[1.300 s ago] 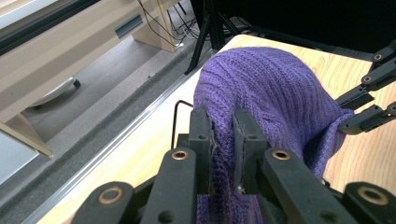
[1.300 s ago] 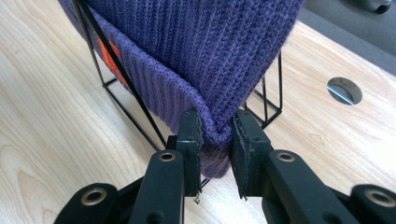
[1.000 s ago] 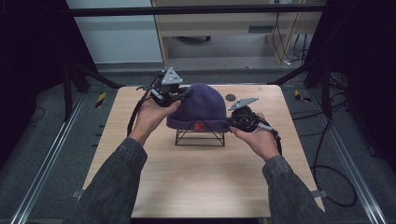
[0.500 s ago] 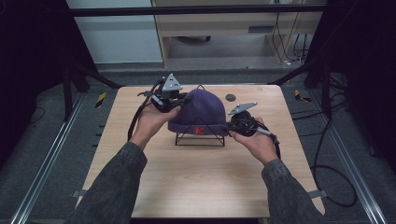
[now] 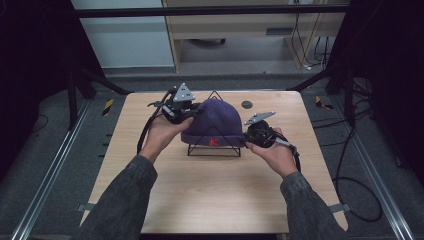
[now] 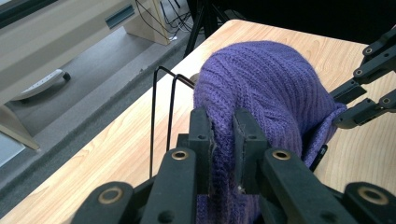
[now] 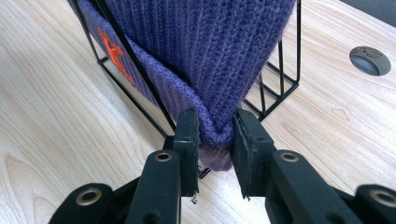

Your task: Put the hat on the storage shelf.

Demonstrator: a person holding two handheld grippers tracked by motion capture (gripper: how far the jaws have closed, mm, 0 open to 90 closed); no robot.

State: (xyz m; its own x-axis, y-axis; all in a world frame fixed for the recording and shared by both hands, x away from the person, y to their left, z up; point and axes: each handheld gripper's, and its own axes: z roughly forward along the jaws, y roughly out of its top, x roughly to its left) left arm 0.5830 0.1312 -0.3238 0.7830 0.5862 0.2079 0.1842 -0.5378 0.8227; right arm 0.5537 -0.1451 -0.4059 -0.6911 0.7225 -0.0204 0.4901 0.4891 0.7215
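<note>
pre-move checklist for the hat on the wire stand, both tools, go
1. Left tool pinching the purple hat: ok, knit sits between its jaws.
2. Right tool on the hat's folded brim: ok, brim edge is clamped.
3. Hat seated over the wire stand: ok, stand top pokes out behind the crown.
4. Brim free of the stand's wires: cannot tell, one wire runs across the brim in the right gripper view.
5. Stand flat on the table: ok.
6. Grey disc out of the way: ok, it lies apart, behind the stand.
</note>
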